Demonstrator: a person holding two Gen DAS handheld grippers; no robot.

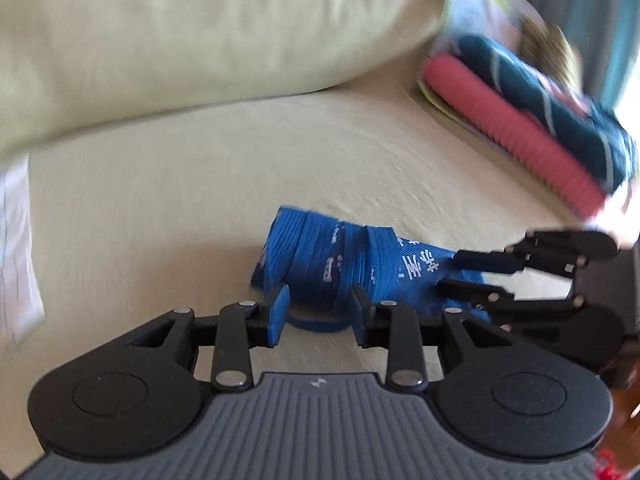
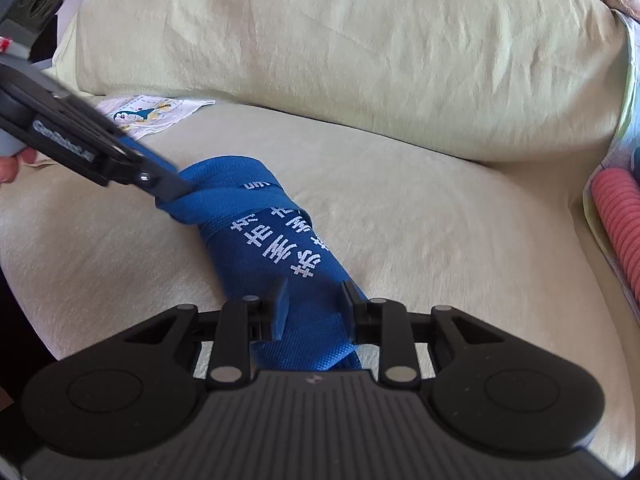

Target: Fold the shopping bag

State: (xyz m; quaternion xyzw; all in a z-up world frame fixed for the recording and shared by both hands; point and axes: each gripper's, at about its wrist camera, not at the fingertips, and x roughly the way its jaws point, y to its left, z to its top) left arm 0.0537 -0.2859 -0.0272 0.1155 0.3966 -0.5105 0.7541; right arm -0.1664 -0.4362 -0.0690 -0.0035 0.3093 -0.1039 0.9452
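Blue shopping bag (image 2: 276, 248) rolled into a tight bundle on the sofa seat (image 2: 440, 240), a gripper at each end.

The right gripper (image 2: 314, 312) has its jaws clamped on the near end of the roll, fabric squeezed between the pads. Over in the left wrist view, the left gripper (image 1: 320, 316) sits at the wrapped end, where the strap (image 2: 224, 200) winds round the bundle; its jaws are apart, and a loop of strap lies between them, but the view's too blurry to say if the pads actually pinch it. A big pale back cushion (image 2: 360, 40) is behind, a cartoon-print cloth (image 2: 152, 114) lies near it, and a pink ribbed roll (image 1: 516, 136) with some dark folded fabric sits off to the side.
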